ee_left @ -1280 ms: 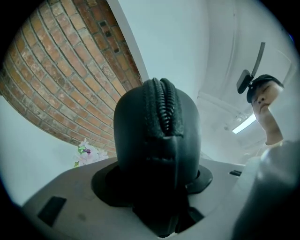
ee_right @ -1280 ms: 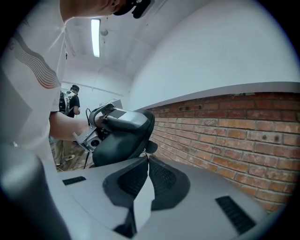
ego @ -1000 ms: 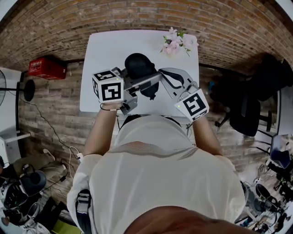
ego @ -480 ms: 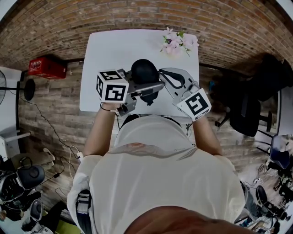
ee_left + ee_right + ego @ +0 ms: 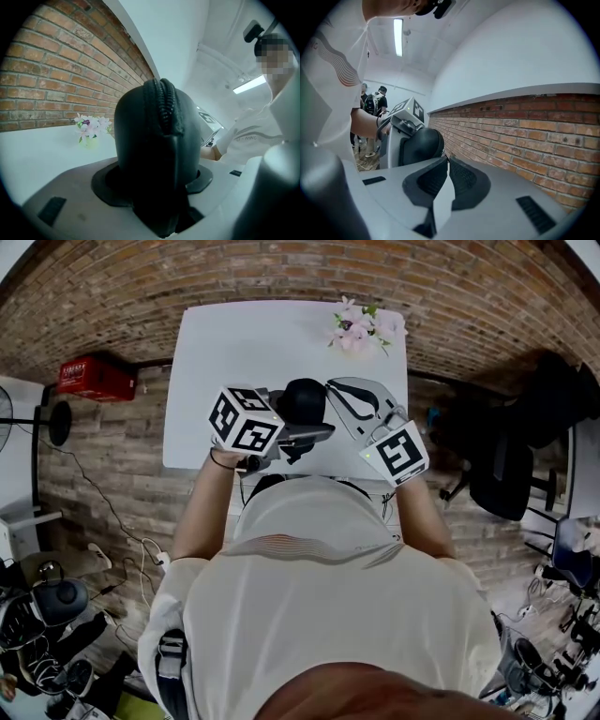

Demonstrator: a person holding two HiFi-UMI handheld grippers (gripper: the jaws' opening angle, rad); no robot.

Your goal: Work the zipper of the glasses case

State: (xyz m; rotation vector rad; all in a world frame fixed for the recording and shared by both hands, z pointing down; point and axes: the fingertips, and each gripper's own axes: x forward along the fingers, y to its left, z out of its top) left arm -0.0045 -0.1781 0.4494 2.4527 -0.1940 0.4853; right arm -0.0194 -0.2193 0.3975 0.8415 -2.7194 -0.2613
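The black glasses case (image 5: 305,401) is clamped between the wide-set jaws of my left gripper (image 5: 298,414), raised above the white table (image 5: 234,343). In the left gripper view the case (image 5: 150,150) fills the middle, its zipper ridge running up the top edge. My right gripper (image 5: 337,395) reaches in from the right. Its jaws are shut, and the tips (image 5: 446,158) meet right at the edge of the case (image 5: 419,145). Whether the zipper pull is pinched there is too small to tell.
A small pot of pink flowers (image 5: 361,326) stands at the table's far right corner. A red box (image 5: 94,379) sits on the brick floor to the left, a black chair (image 5: 511,456) to the right. People (image 5: 375,101) stand in the background.
The left gripper has carried the case to the right, closer to the right gripper's tips, and its cube has turned. The right gripper has hardly moved.
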